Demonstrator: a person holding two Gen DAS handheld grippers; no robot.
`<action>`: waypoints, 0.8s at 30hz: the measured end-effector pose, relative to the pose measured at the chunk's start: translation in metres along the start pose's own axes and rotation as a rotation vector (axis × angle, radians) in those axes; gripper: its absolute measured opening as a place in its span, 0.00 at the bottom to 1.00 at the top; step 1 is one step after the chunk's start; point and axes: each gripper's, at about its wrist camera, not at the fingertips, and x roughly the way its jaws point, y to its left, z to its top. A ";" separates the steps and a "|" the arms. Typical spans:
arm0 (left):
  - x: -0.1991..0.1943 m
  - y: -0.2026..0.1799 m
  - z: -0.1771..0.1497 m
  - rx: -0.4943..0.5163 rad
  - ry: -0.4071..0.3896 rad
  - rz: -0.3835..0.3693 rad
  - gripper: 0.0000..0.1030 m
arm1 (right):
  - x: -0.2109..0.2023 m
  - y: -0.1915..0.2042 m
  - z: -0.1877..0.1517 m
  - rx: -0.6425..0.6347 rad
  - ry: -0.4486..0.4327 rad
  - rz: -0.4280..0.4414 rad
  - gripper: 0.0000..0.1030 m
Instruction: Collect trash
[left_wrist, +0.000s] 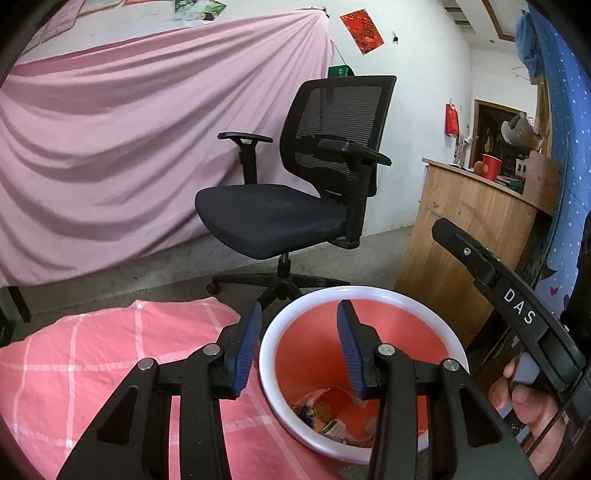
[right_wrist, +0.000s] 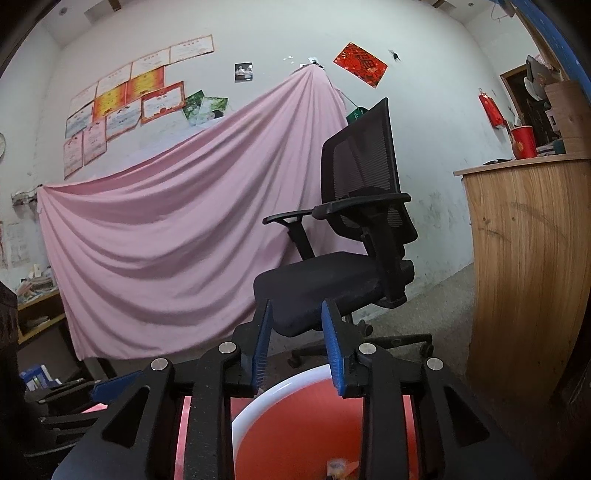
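Now both tongs, left (left_wrist: 299, 347) and right (right_wrist: 297, 345), hang spread and empty over the bin (left_wrist: 369, 295) where the trash (left_wrist: 328, 413) lies, so a careless swing could clip the rim and tip it.

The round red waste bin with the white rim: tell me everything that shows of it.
The round red waste bin with the white rim stands upright and open-topped, looking like smooth plastic, its inside walls red and tapering to the bottom. Crumpled wrappers and scraps of trash lie at its bottom. It sits against the edge of the pink checked cloth, before the black office chair. Both wrist views look down into it; neither gripper touches it.
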 end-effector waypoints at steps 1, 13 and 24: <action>0.000 0.001 0.001 -0.003 -0.001 0.003 0.36 | 0.000 0.000 0.000 -0.002 0.001 0.000 0.26; -0.027 0.025 0.004 -0.048 -0.032 0.066 0.42 | -0.001 0.010 -0.001 -0.036 0.002 0.010 0.29; -0.075 0.055 0.000 -0.111 -0.092 0.165 0.60 | -0.018 0.031 -0.004 -0.062 -0.027 0.032 0.51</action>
